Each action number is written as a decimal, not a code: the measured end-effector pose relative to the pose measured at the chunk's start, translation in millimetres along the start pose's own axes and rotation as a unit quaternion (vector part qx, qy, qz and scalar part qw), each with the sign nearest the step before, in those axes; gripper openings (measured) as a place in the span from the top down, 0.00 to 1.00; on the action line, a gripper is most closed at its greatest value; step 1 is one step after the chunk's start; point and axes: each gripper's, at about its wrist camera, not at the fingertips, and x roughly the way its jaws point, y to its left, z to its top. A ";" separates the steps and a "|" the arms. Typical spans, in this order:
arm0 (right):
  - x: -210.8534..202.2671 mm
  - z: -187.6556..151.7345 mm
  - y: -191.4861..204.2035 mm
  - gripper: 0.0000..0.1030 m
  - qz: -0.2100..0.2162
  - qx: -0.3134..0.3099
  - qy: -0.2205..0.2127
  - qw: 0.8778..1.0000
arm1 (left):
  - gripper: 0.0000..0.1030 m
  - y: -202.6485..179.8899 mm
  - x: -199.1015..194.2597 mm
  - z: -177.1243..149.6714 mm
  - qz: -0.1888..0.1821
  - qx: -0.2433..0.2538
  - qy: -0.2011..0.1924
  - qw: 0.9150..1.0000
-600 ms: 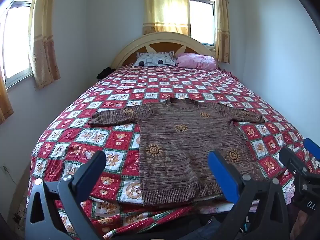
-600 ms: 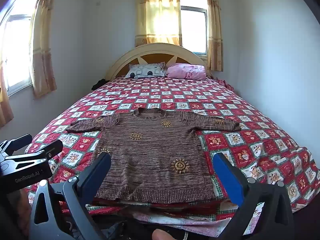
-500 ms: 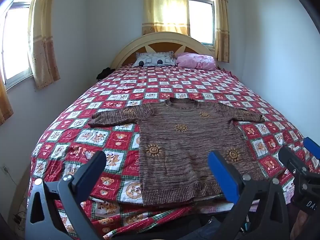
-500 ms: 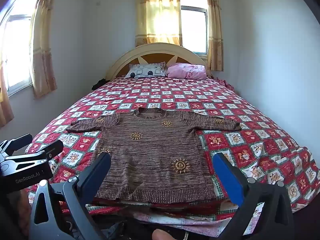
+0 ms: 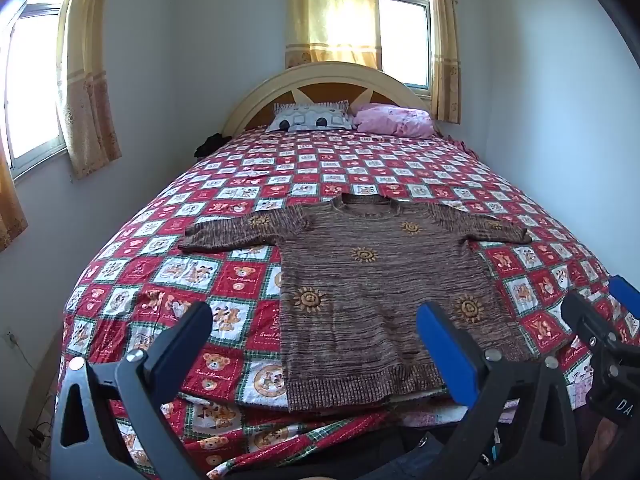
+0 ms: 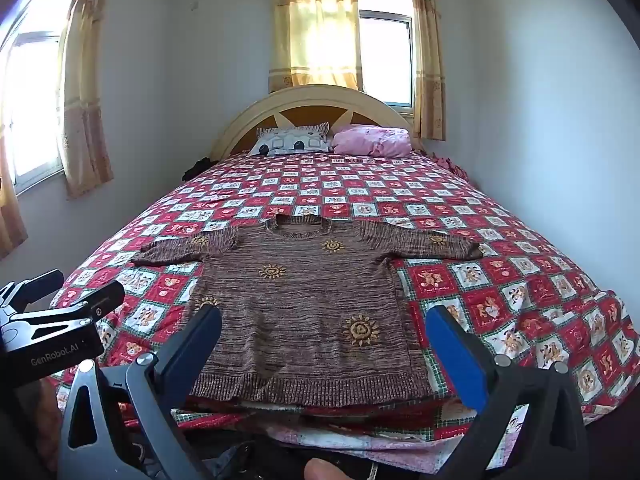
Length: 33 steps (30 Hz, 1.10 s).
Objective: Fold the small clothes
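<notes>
A small brown knit sweater [image 5: 380,280] with orange sun motifs lies flat on the bed, front up, both sleeves spread out, hem at the near edge. It also shows in the right wrist view [image 6: 304,304]. My left gripper [image 5: 314,334] is open and empty, held off the foot of the bed in front of the hem's left part. My right gripper [image 6: 322,338] is open and empty, in front of the hem's middle. The right gripper also shows at the right edge of the left wrist view [image 5: 600,344], and the left gripper at the left edge of the right wrist view [image 6: 52,320].
The bed has a red and white checked quilt [image 5: 180,272] with bear pictures. A patterned pillow [image 5: 310,118] and a pink bundle [image 5: 394,120] lie by the curved headboard [image 5: 332,76]. Walls stand close on both sides. Curtained windows are at the back and left.
</notes>
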 end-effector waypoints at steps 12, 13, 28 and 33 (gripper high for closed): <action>-0.1 -1.8 -2.5 0.01 0.000 0.003 0.000 1.000 | 0.00 1.4 1.5 -0.4 0.001 0.000 0.003 1.000; 0.3 -2.4 -2.5 0.01 0.000 0.004 0.001 1.000 | 0.00 1.7 1.5 -0.4 0.001 0.000 0.003 1.000; 1.8 -2.6 -4.2 0.01 0.001 0.006 0.004 1.000 | 0.00 3.3 4.8 -2.6 0.001 0.001 0.005 1.000; 3.0 -4.7 -4.2 0.01 0.000 0.006 0.005 1.000 | 0.00 2.3 5.0 -2.8 0.002 0.002 0.007 1.000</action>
